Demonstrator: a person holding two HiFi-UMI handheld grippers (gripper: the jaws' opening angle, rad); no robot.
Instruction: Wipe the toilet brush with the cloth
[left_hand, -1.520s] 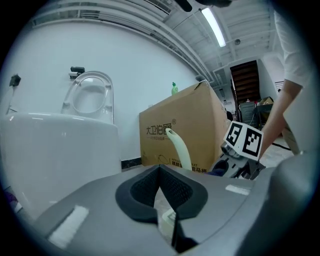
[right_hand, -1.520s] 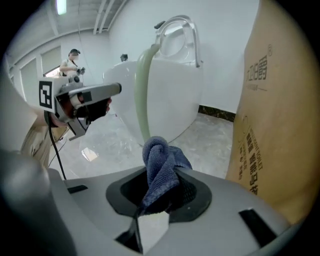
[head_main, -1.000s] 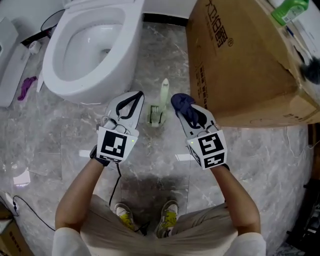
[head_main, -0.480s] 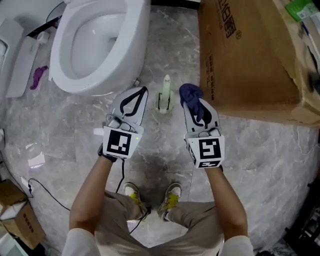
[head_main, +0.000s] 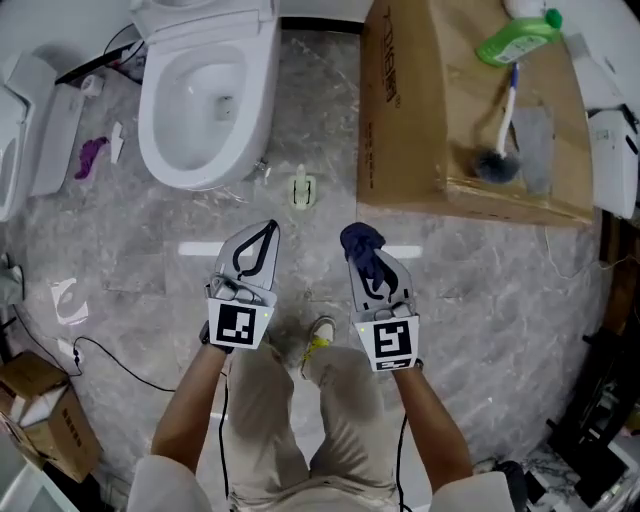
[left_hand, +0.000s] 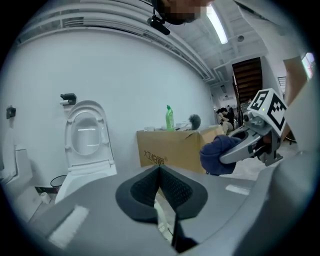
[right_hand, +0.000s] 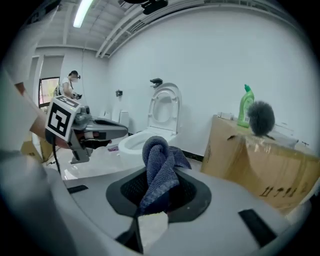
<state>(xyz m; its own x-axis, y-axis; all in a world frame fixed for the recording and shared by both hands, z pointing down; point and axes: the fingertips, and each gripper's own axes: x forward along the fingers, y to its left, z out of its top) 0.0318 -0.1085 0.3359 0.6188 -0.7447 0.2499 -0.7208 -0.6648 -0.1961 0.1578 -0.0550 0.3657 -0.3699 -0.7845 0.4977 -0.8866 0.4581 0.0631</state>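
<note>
dark blue cloth (right_hand: 159, 167) was bunched between the jaws of the right gripper (head_main: 372, 262), which were clamped on its lower part, so most of the fabric stood up in a loose twist above the pads. the left gripper (head_main: 262, 236) had its jaws pressed together at the tips with nothing between them. both were held over the grey marble floor (head_main: 120, 270), well apart from the toilet brush (head_main: 492, 160) — a dark-bristled one lying on top of the cardboard box (head_main: 420, 110) near a green bottle (head_main: 520, 35). a second, pale brush-like thing (head_main: 303, 188) stood in its holder on the floor between the toilet (head_main: 200, 110) and the box, and which of the two was meant could not be settled from here. the likeliest trouble was the brush rolling or sliding across the box top under a one-handed wipe, since the empty gripper would first have to open and pin the handle. the cloth, seemingly pinched by a narrow part only, could also drag free on stiff bristles — or a careless reach might knock the bottle over.
</note>
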